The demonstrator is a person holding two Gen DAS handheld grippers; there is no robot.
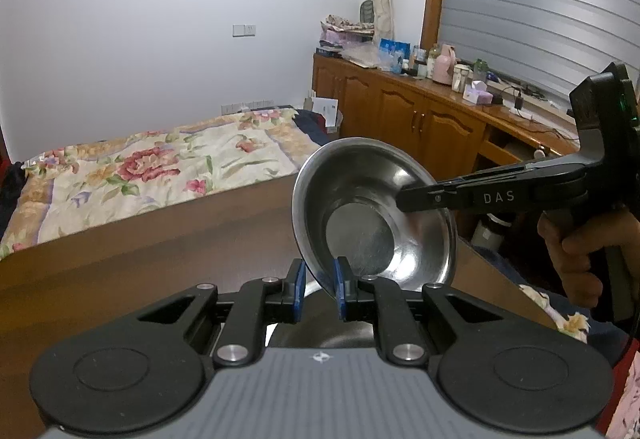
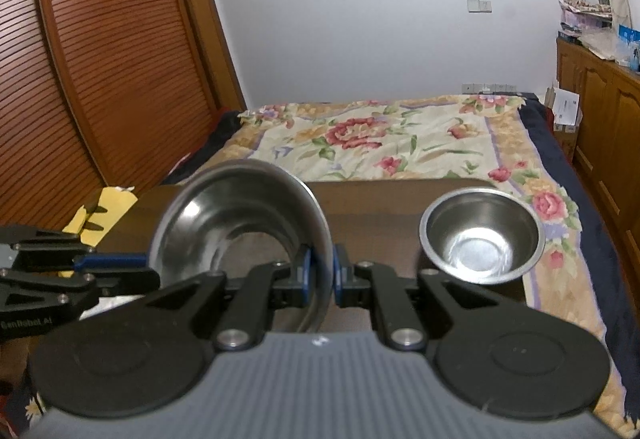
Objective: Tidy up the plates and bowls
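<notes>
A steel plate-like dish [image 1: 372,215] is held tilted above the brown table [image 1: 160,263], its hollow facing the left wrist camera. My left gripper [image 1: 319,285] is shut on its lower rim. My right gripper [image 2: 320,275] is shut on the opposite rim of the same dish [image 2: 236,215]; its black finger [image 1: 440,195] reaches in from the right in the left wrist view. A smaller steel bowl [image 2: 482,237] stands upright on the table [image 2: 376,207] to the right of the dish.
A bed with a floral cover [image 2: 380,135] lies beyond the table's far edge. A wooden cabinet [image 1: 420,111] with bottles and clutter runs along the right wall. A slatted wooden wardrobe [image 2: 80,59] stands at the left. A yellow paper [image 2: 104,211] lies at the table's left.
</notes>
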